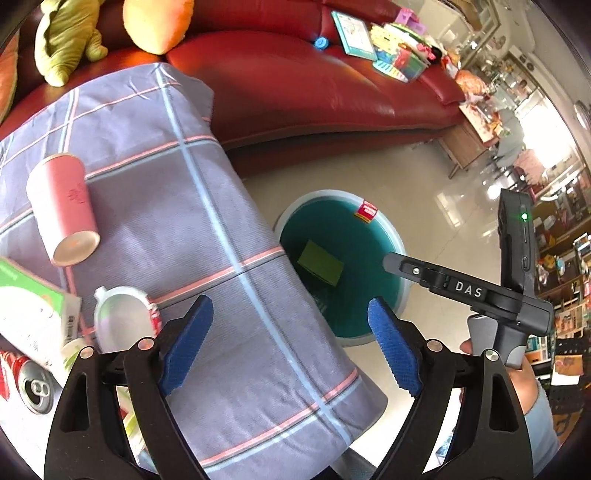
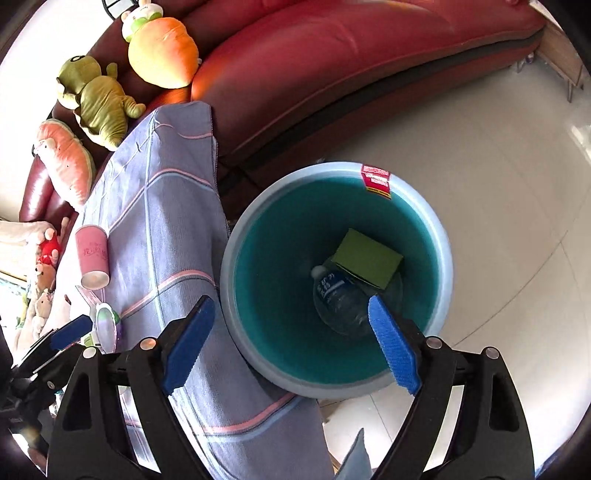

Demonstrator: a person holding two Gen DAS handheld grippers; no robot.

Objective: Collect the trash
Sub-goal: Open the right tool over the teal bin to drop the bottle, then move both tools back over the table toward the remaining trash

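My left gripper (image 1: 290, 306) is open and empty over the right edge of a table draped in a plaid cloth (image 1: 177, 206). On the cloth lie a pink paper cup (image 1: 62, 210) on its side, a white plastic tub (image 1: 118, 321), a green-and-white carton (image 1: 29, 317) and a red drink can (image 1: 33, 384). My right gripper (image 2: 291, 306) is open and empty above the teal bin (image 2: 439, 236) on the floor. Inside the bin are a green box (image 2: 367, 262) and a clear water bottle (image 2: 340, 295). The pink cup (image 2: 92, 258) shows at left.
A red leather sofa (image 1: 295, 85) runs behind the table and bin, with plush toys (image 2: 99, 107) and books (image 1: 354, 33) on it. The bin (image 1: 400, 240) stands close against the table's hanging cloth. Pale tiled floor (image 2: 480, 155) lies to the right. A hand (image 1: 528, 384) holds the right gripper's handle.
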